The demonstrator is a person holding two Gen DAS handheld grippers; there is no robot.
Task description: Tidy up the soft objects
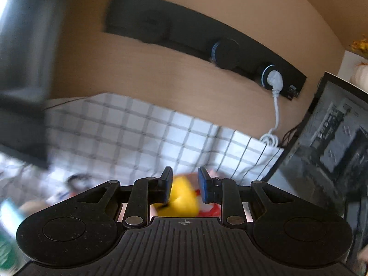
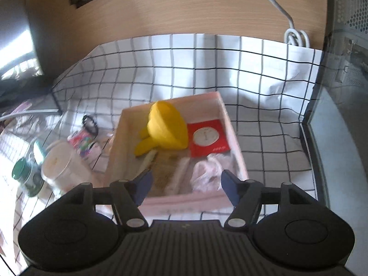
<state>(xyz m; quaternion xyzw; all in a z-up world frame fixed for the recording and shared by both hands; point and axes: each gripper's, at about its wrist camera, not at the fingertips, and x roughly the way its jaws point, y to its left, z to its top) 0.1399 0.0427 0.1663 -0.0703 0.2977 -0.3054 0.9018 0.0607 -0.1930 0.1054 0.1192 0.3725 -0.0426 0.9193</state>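
- Shallow pale pink box (image 2: 226,115), open-topped, lying on the white cloth with a black grid (image 2: 264,73); judged to be the collecting place for the soft items.
- Yellow soft funnel-shaped piece (image 2: 166,128), in the box's far half, touching the red card with a round white disc (image 2: 208,138).
- Crumpled clear plastic wrap (image 2: 207,172), in the near right part of the box.
- Right gripper (image 2: 185,185): jaws released and spread, empty, poised over the box's near edge.
- Left gripper (image 1: 185,185): jaws narrowly parted; the yellow piece shows blurred beyond them, so contact cannot be told.
- Outside the box, to its left: translucent lidded tub (image 2: 59,168), green-capped jar (image 2: 23,172), colourful small packet (image 2: 82,141).
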